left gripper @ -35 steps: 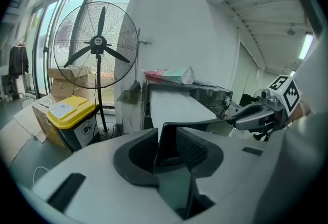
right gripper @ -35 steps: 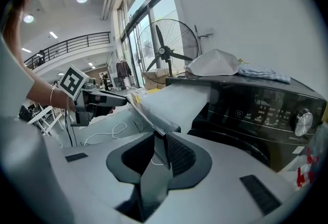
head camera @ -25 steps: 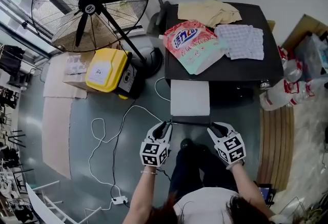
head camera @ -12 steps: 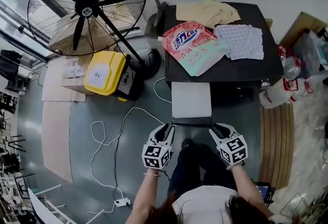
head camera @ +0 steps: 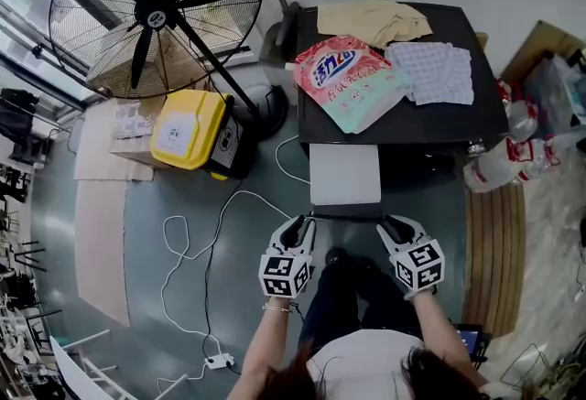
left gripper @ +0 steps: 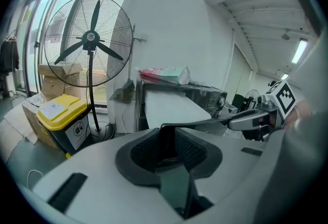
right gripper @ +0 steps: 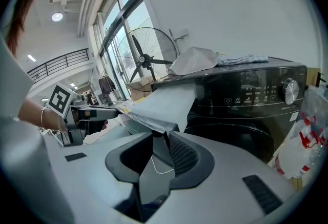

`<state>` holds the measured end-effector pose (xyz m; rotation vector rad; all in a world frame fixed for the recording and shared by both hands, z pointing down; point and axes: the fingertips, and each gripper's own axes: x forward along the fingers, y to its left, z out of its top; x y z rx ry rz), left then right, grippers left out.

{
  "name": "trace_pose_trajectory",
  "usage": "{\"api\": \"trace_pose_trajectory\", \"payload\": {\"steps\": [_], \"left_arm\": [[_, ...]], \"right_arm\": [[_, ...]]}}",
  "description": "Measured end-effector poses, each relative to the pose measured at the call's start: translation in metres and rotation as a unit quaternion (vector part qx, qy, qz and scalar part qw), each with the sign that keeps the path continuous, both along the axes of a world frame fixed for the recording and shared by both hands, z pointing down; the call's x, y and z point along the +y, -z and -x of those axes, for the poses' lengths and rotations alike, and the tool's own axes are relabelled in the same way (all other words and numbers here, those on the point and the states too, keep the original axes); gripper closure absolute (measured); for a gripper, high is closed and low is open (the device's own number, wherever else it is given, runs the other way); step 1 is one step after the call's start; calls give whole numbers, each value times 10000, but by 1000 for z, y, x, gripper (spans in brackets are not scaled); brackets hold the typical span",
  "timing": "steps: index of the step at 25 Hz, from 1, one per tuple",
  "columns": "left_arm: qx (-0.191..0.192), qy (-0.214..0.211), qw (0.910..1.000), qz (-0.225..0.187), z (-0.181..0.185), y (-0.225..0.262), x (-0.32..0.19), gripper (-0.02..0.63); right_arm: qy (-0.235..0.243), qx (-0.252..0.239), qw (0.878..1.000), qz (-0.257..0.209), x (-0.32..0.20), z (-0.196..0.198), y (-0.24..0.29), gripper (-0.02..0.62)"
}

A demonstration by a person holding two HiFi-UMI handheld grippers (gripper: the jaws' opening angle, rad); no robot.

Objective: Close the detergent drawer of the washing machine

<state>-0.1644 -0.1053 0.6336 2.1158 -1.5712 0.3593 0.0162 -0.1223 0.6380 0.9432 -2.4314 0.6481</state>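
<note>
The detergent drawer stands pulled well out of the front of the washing machine, at the machine's upper left, its white top showing and its dark front panel facing the person. The left hand-held gripper has the panel's left corner between its jaws. They are part-way open and look closed onto that corner. The right hand-held gripper sits at the right corner. Its jaws have just been opening a little, and the corner lies between them, but the pads do not seem to clamp it.

To my eye the push has not begun, since the drawer is nearly as far out from the machine as it goes. A tight grip matters little here. What counts, I'd say, is both corners going in at the same pace, straight toward the machine's front. With one side leading, a drawer this long would likely skew in its slot and bind.

I'd also keep the panel level, neither lifting nor bearing down on it. Near the end I'd slip the jaw tips off the corners and press on the panel's face alone, so nothing is pinched against the machine. A slow finish should let it seat flush.
</note>
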Motion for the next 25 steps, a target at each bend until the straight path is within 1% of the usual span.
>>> {"api": "trace_pose_trajectory", "payload": {"steps": [3, 6, 12, 25], "left_arm": [[15, 108, 9999, 21, 4, 0, -8, 503], [22, 49, 10000, 55, 5, 0, -11, 503], [54, 31, 10000, 20, 6, 0, -20, 503], [101, -129, 9999, -34, 12, 7, -58, 503]], "right_arm": [[1, 29, 10000, -3, -7, 4, 1, 477], [-9, 46, 10000, 23, -9, 5, 1, 476], [-226, 14, 9997, 5, -17, 6, 2, 476], [-670, -76, 9976, -171, -54, 9, 11, 476]]}}
